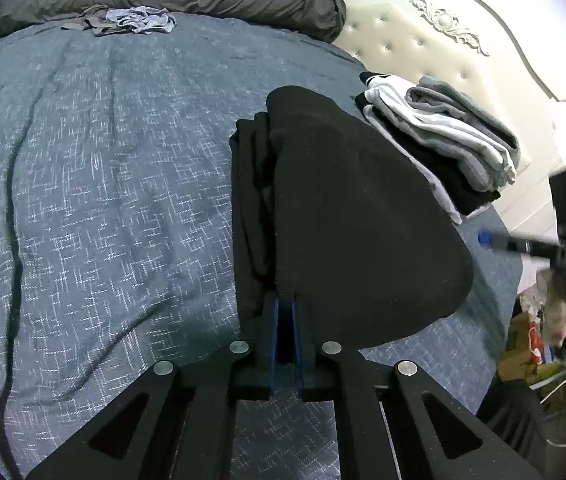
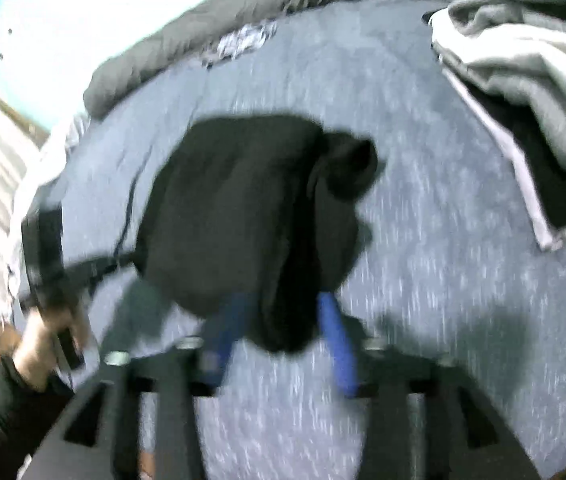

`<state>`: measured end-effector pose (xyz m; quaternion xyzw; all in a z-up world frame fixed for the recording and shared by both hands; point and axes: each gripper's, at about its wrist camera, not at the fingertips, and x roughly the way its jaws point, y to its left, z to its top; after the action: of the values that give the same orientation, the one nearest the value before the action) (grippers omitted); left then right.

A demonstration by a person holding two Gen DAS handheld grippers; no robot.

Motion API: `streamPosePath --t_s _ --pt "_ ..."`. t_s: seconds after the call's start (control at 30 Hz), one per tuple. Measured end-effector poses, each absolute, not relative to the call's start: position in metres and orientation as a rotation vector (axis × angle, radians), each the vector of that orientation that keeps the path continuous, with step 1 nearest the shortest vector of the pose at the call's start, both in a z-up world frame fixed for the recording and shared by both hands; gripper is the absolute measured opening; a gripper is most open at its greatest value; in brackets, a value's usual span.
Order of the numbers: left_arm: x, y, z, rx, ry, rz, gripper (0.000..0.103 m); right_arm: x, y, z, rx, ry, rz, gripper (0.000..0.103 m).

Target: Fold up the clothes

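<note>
Left wrist view: the left gripper [image 1: 285, 312] pinched the near edge of the black garment [image 1: 347, 216] on the blue bedspread [image 1: 103, 184]. Right gripper [image 2: 283, 322] stood spread, the cloth between its blue fingers [image 2: 337, 340]. Folded stack [image 1: 451, 144] lay at two o'clock.

what the two wrist views leave unclear

the whole right wrist view is smeared by motion blur. ahead of the right gripper [image 2: 283, 312] the black garment [image 2: 243, 208] covers the tips of its blue fingers [image 2: 337, 344], so whether they touch cloth cannot be told. in the left wrist view the left gripper [image 1: 284, 312] has its fingertips buried under the same garment's near edge. the folded stack [image 2: 523, 80], ahead and to the right, is cut off by the frame edge.
</note>
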<state>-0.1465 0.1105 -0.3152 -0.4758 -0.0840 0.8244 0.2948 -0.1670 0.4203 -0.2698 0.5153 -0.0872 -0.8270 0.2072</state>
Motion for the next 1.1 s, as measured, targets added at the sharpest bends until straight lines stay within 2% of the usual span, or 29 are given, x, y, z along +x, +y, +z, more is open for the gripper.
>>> streamPosePath --t_s 0.17,0.23,0.37,0.7,0.93,1.0,1.1 --pt "-0.148 0.108 -0.312 -1.261 -0.225 2.220 0.034 -0.205 0.413 -0.268 1.421 -0.299 -2.321 0.058" --pt "-0.149 0.107 -0.312 -1.263 -0.212 2.226 0.039 -0.222 0.407 -0.271 1.432 -0.305 -2.332 0.058" --pt "-0.151 0.105 -0.313 -1.267 -0.213 2.227 0.043 -0.249 0.403 -0.280 1.477 -0.307 -2.338 0.058" --pt "-0.151 0.110 -0.314 -1.265 -0.190 2.224 0.047 -0.276 0.402 -0.310 1.547 -0.427 -2.290 0.058" --pt "-0.152 0.109 -0.312 -1.259 -0.202 2.236 0.049 -0.264 0.411 -0.304 1.452 -0.453 -2.361 0.020" --pt "-0.153 0.108 -0.311 -1.257 -0.209 2.240 0.054 -0.257 0.414 -0.301 1.449 -0.416 -2.424 0.018" --pt "-0.153 0.109 -0.313 -1.266 -0.194 2.249 0.055 -0.258 0.404 -0.305 1.464 -0.274 -2.448 0.018"
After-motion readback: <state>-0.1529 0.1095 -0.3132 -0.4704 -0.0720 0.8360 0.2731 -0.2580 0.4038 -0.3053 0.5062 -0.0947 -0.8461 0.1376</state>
